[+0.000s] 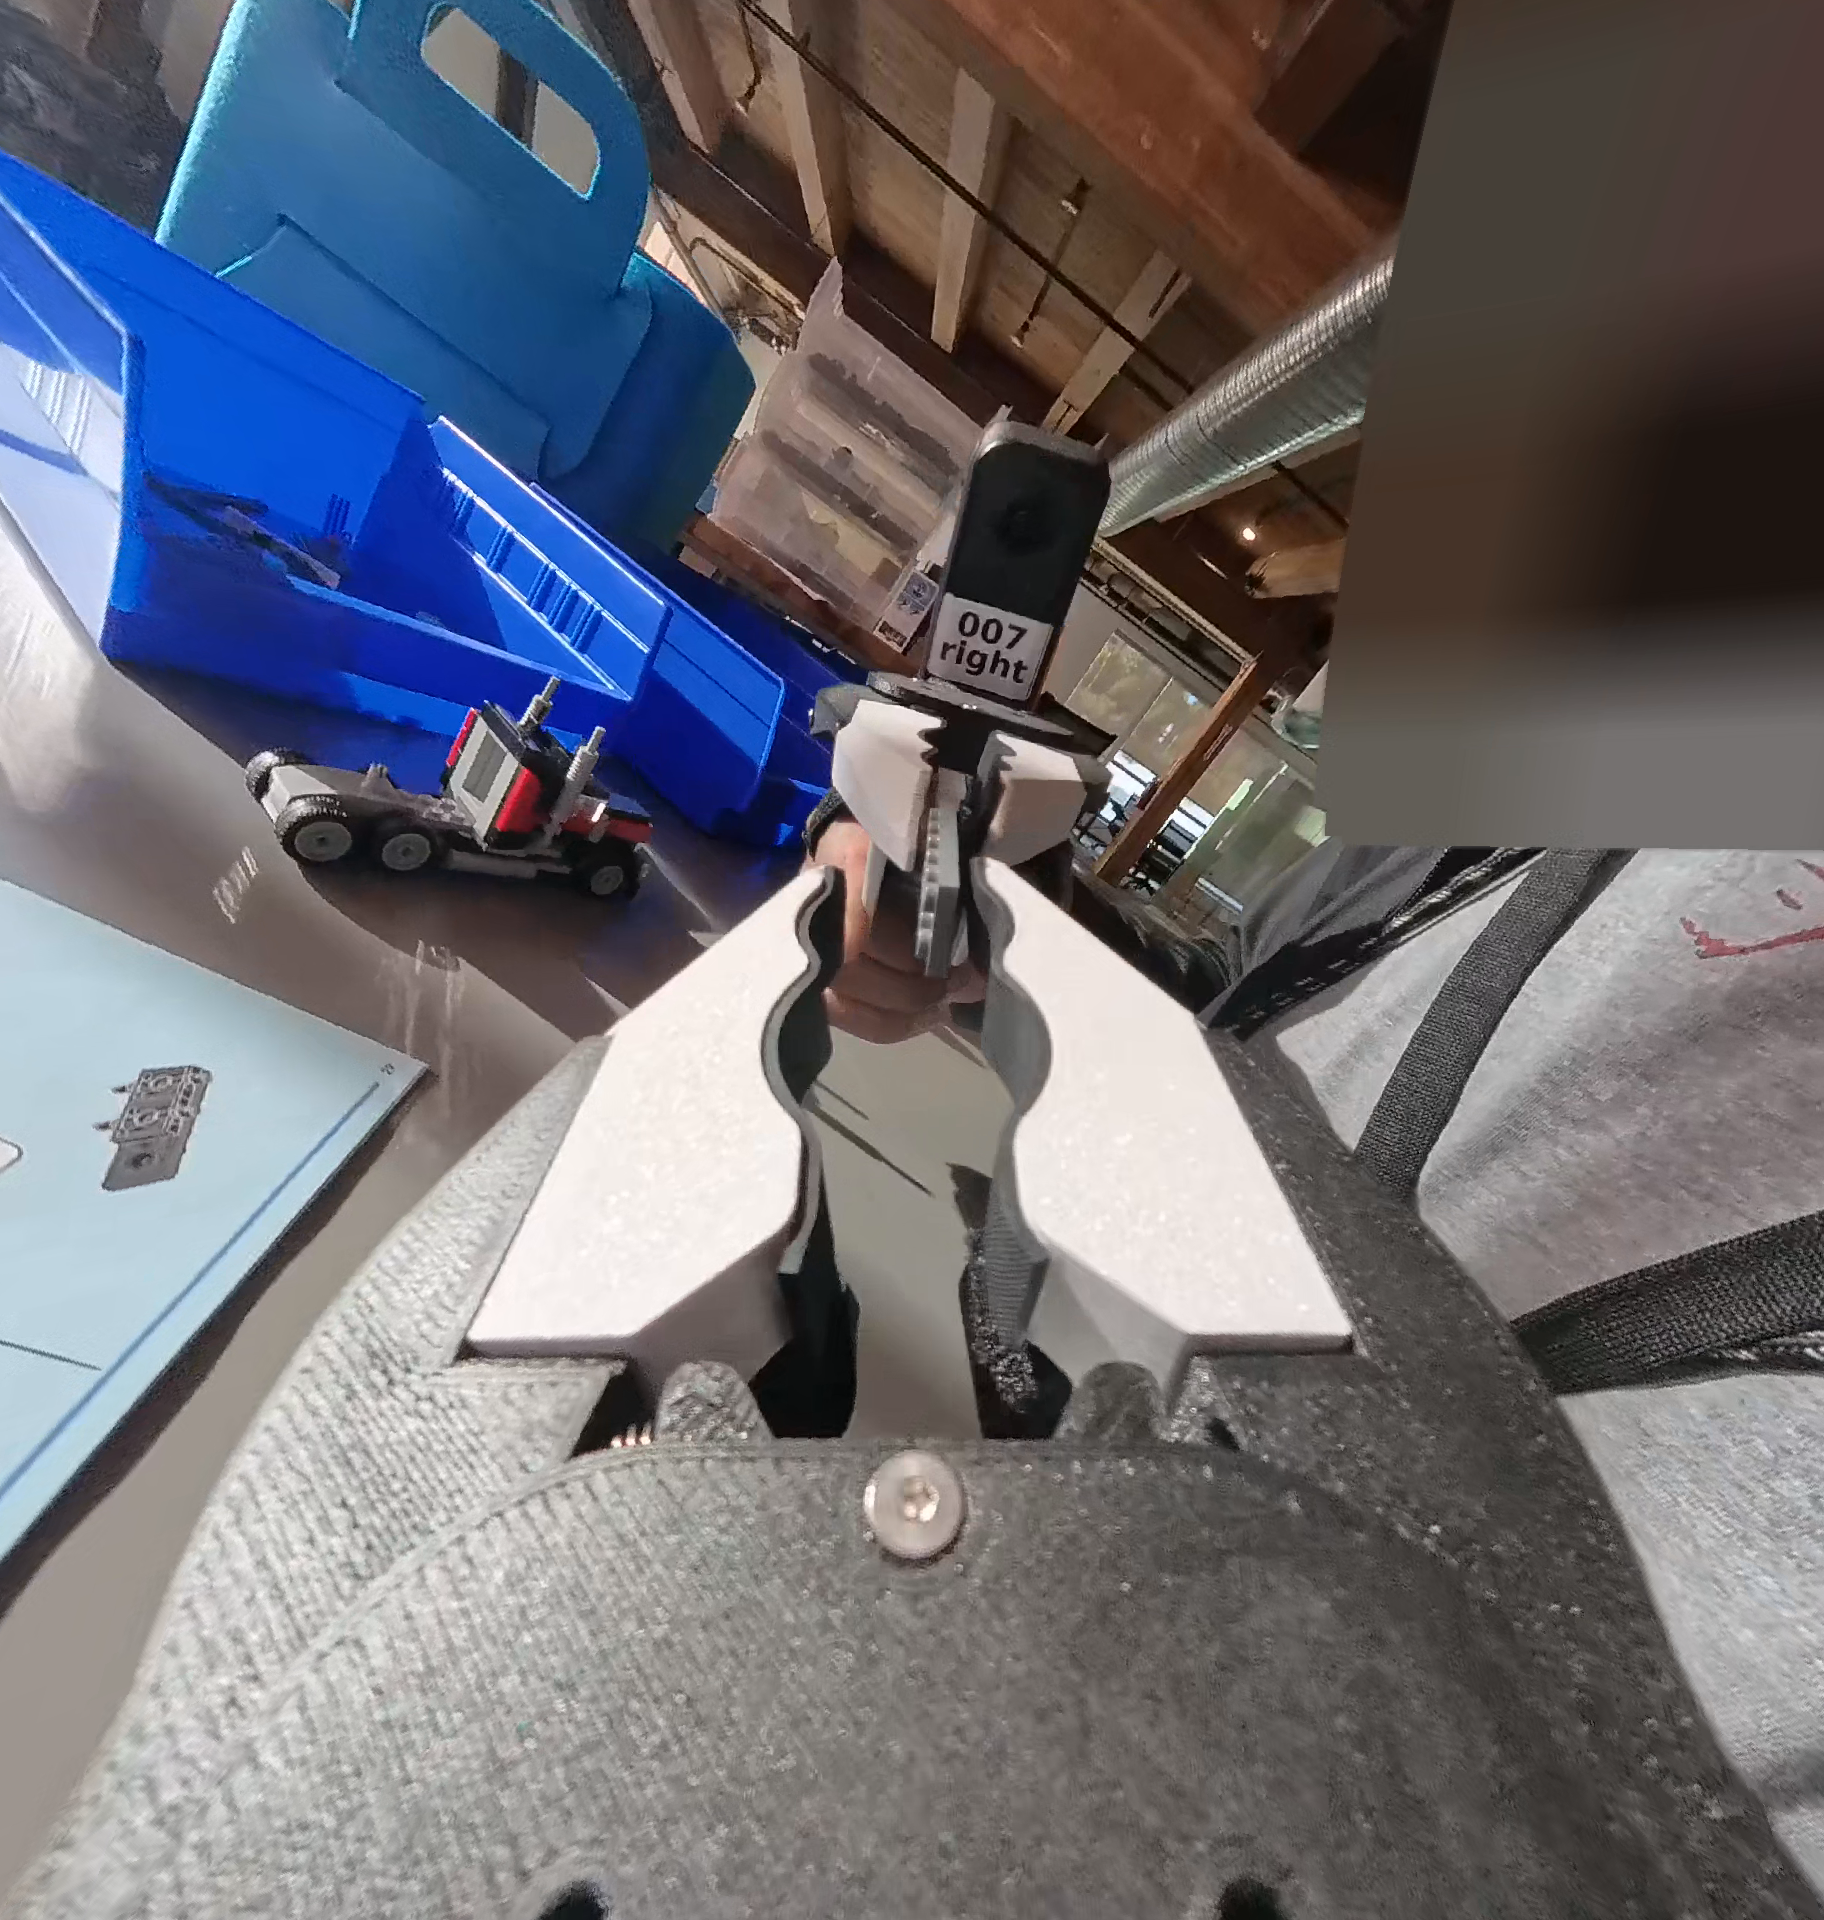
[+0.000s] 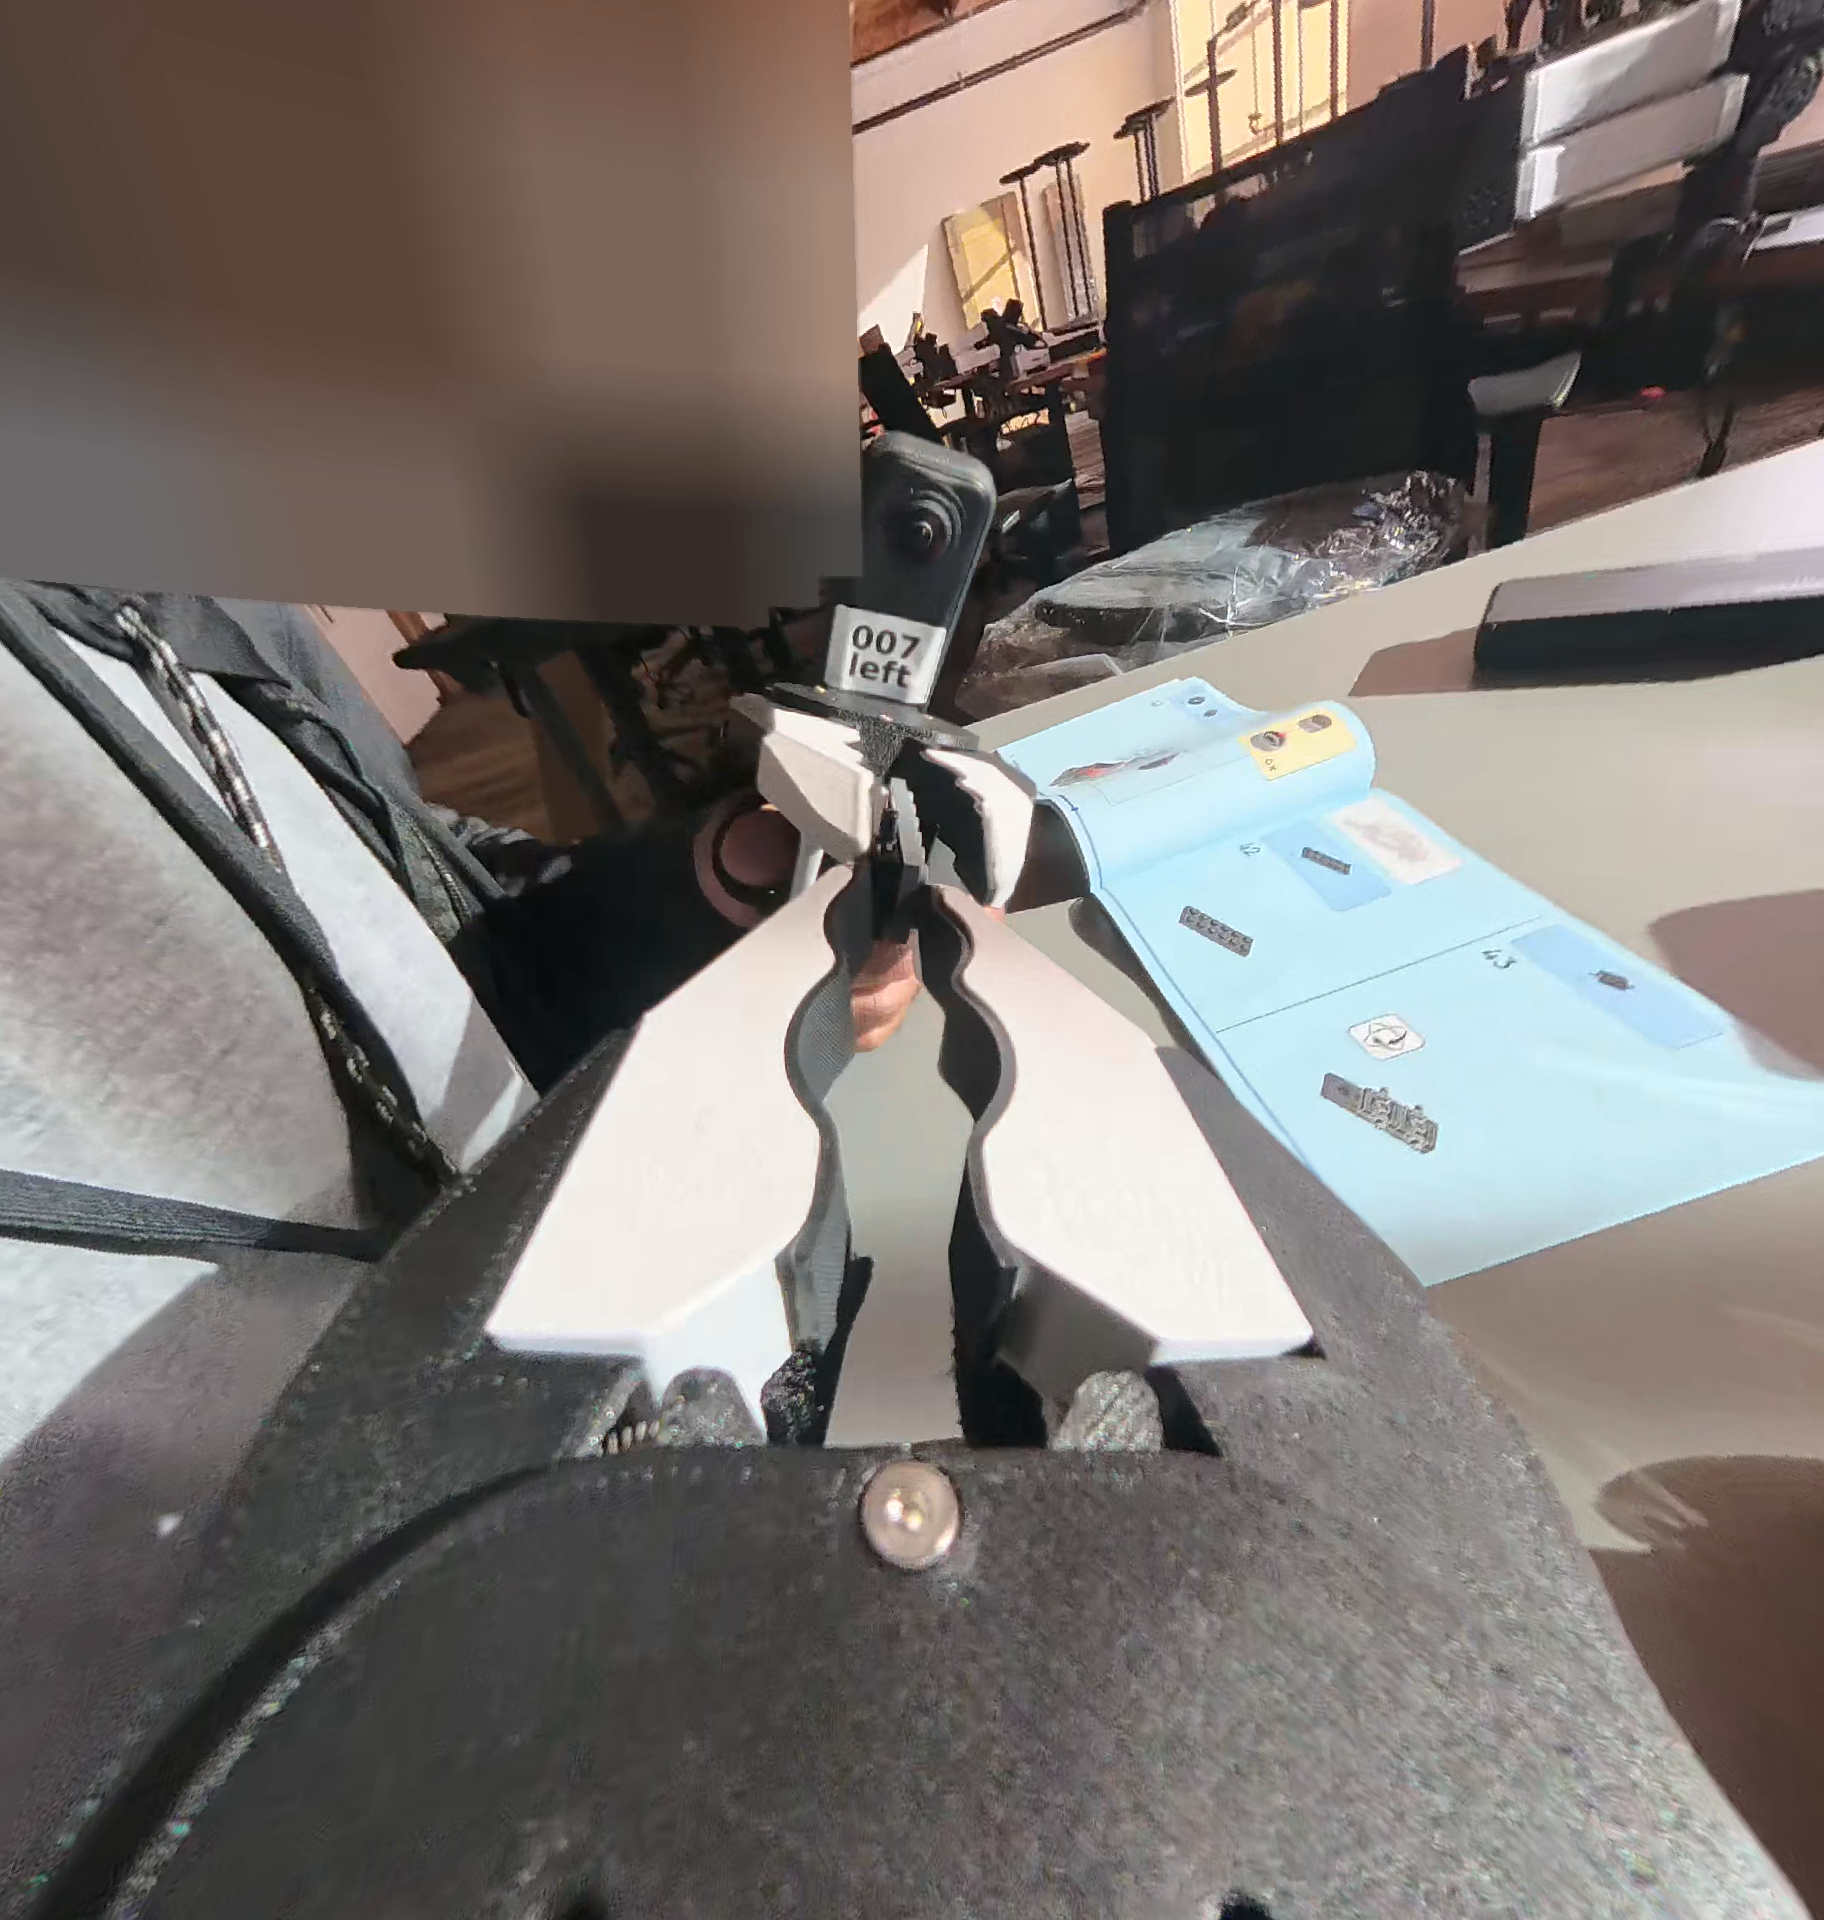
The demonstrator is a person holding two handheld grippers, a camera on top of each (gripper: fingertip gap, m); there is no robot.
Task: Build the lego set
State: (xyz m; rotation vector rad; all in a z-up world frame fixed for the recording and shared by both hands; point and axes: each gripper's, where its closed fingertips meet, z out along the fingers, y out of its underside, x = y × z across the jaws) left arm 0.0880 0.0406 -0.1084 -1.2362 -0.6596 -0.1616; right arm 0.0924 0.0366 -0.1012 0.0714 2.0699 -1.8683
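Note:
My two grippers face each other above the table edge, tip to tip. A thin grey Lego plate [image 1: 937,904] stands edge-on between them and also shows as a dark sliver in the right wrist view [image 2: 890,883]. My left gripper [image 1: 913,883] is closed around its near end. My right gripper [image 2: 892,899] is closed on it from the other side. Each gripper shows in the other's view, the right one [image 1: 944,821] and the left one [image 2: 895,821], both clamped on the plate. A built red, white and grey Lego truck [image 1: 472,800] stands on the table.
A light blue instruction booklet [image 1: 108,1195] lies open on the table [image 2: 1407,987]. Blue bins [image 1: 264,499] stand behind the truck. A black box [image 2: 1666,613] and a plastic bag [image 2: 1251,561] lie at the far side. The person's grey shirt [image 1: 1614,1143] is close. My left and right fingertips are right by each other.

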